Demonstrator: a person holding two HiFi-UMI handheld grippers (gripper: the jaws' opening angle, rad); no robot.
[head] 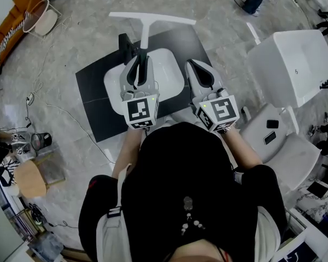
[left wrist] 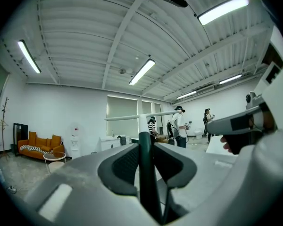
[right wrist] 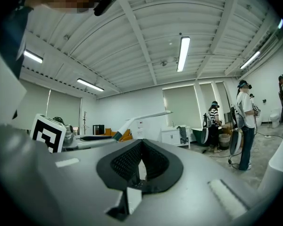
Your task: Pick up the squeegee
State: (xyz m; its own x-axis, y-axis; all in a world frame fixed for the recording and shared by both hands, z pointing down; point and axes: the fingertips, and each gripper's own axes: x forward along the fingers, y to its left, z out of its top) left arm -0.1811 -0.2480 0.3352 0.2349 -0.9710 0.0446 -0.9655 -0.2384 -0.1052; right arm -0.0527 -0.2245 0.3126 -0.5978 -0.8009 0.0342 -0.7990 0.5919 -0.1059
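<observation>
While the left gripper [head: 141, 58] is clamped on the squeegee's [head: 151, 19] dark handle, the white blade stretches crosswise past the far edge of the white worktop [head: 172, 75], which stands on a black mat [head: 95, 108]. Just beside it, the right gripper [head: 195, 65] has its jaws together, holding nothing.

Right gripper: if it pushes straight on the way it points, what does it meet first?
Probably the squeegee: held in the left gripper, its white blade crosses just ahead of the right gripper. Height is hard to judge; it might pass just under.
</observation>
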